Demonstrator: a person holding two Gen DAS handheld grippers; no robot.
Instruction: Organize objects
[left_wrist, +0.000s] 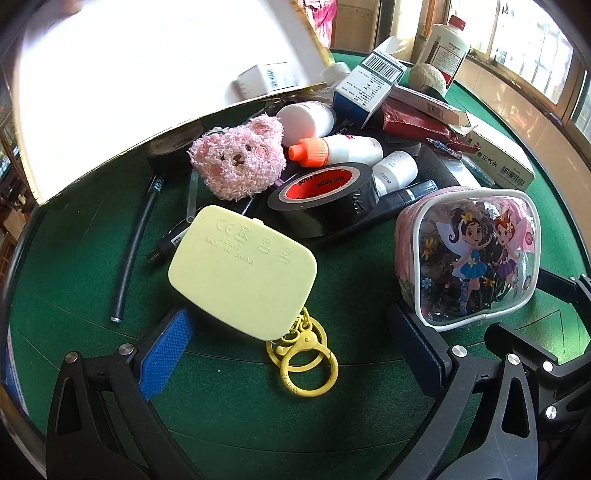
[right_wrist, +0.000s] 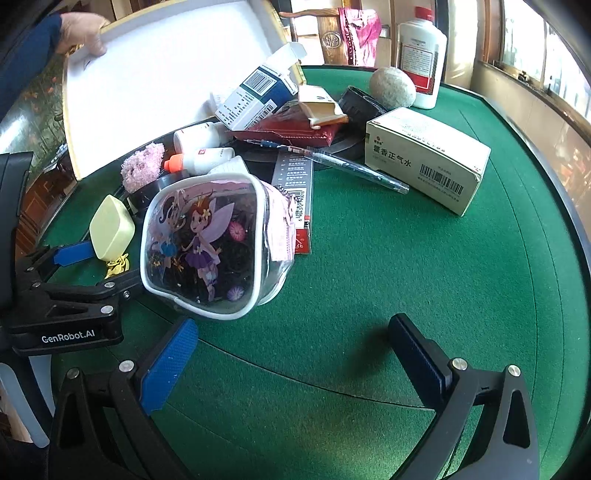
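A pile of small objects lies on the green table (left_wrist: 229, 417). My left gripper (left_wrist: 291, 354) is open, its blue left finger pad (left_wrist: 166, 358) beside a pale yellow case (left_wrist: 242, 269) with a yellow keyring (left_wrist: 304, 360). The fairy-print pouch (left_wrist: 469, 254) stands just past its right finger. Behind are a pink plush bear (left_wrist: 240, 157), a black tape roll (left_wrist: 325, 195) and an orange-capped bottle (left_wrist: 332, 149). My right gripper (right_wrist: 295, 362) is open and empty over bare felt, the pouch (right_wrist: 210, 251) ahead and to its left. The left gripper (right_wrist: 66, 295) shows in the right wrist view.
A white tray (right_wrist: 155, 81) is held tilted at the back left by a gloved hand (right_wrist: 83, 33). A cream medicine box (right_wrist: 424, 158), a pen (right_wrist: 354, 168), a blue-white carton (right_wrist: 258, 96), a stone (right_wrist: 391, 88) and a white bottle (right_wrist: 421, 55) lie at the back right. A black tube (left_wrist: 133, 251) lies left.
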